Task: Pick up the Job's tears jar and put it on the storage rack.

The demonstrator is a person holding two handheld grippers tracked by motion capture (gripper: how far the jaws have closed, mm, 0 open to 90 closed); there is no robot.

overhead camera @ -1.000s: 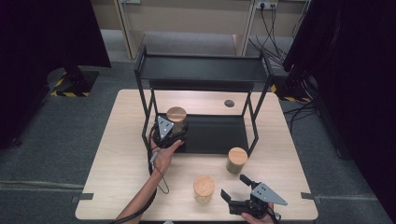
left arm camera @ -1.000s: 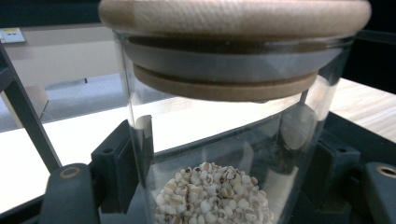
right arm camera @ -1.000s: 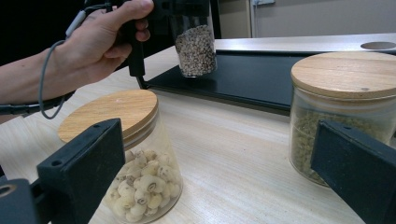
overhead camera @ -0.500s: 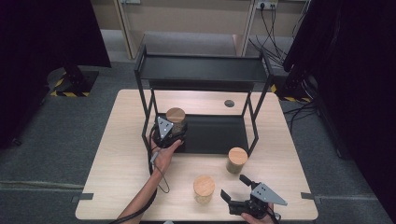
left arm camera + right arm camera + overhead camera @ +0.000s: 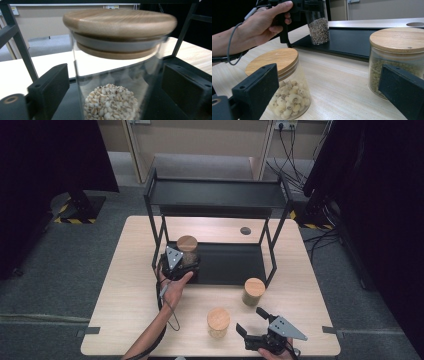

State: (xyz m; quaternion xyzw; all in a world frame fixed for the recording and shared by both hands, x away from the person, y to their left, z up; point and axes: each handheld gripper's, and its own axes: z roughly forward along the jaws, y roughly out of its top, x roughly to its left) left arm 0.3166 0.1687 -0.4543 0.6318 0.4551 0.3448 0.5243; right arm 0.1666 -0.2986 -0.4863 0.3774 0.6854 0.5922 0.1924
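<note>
We see a pale wooden surface with a black metal rack standing on its far half. The rack has thin legs and a flat black tray at the bottom.

Our left hand-held gripper is at the near left edge of that tray. Its black jaws sit on both sides of a round glass jar, close to the glass, but we cannot tell if they press it. The jar has a smooth wooden lid and small pale grains at the bottom.

Our right hand-held gripper is at the near right edge of the surface. Its jaws are wide apart and hold nothing. A jar of big pale seeds stands just to its left. A jar of small green bits stands farther back on the right, near a rack leg. There is bare wood between these two jars.
</note>
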